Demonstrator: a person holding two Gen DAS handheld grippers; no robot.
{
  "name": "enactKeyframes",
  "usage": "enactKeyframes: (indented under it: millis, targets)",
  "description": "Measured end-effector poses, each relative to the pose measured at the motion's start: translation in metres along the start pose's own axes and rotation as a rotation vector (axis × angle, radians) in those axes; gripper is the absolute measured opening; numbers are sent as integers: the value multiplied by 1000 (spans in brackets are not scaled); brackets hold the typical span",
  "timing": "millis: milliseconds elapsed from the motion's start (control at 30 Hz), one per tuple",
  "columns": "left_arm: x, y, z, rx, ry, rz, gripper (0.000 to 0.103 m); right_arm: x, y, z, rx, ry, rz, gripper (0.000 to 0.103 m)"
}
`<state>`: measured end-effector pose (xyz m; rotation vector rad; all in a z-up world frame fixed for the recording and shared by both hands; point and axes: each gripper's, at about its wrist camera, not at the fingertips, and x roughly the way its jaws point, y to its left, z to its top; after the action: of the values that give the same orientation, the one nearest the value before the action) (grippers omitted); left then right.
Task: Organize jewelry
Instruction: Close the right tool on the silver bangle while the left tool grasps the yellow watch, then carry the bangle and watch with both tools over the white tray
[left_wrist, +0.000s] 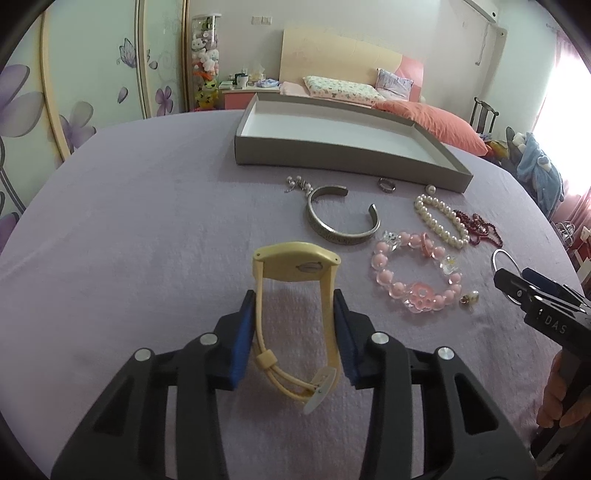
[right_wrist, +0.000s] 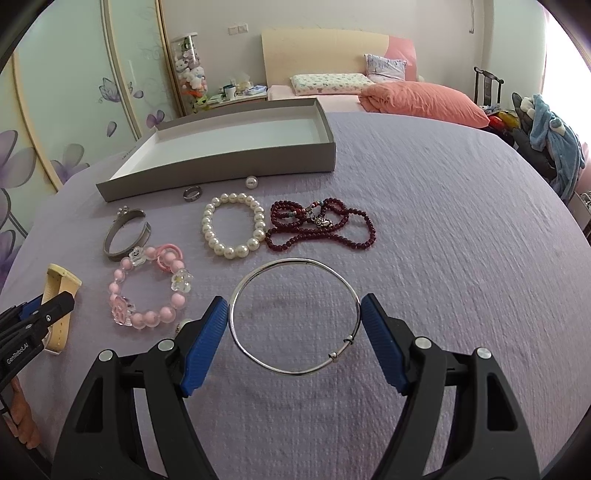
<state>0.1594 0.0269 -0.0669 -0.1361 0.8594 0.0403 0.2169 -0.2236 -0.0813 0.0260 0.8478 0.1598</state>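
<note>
Progress: grey tray (right_wrist: 221, 177) empty, nothing stowed, every piece on the cloth in front of it | left gripper (left_wrist: 293, 325) clamped on cream watch (left_wrist: 295, 266), strap buckled in a loop | right gripper (right_wrist: 293, 325) pinching the thin silver bangle (right_wrist: 295, 262) across its width

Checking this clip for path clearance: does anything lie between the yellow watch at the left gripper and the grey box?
Yes. The silver cuff bracelet lies on the cloth between the yellow watch and the grey box, with a small pearl trinket beside it. Both are flat, so lifting the watch should clear them. The box interior looks bare.
</note>
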Motion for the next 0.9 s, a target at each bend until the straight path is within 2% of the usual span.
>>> enactKeyframes:
  millis: [567,900]
  targets:
    - [-21,-15,34,37,-94,7,40,-10,4,18,-9,-52,13,74]
    - [-9,-19,70,32,-116,-2,40,-7,15,56,-33,-100,6,74]
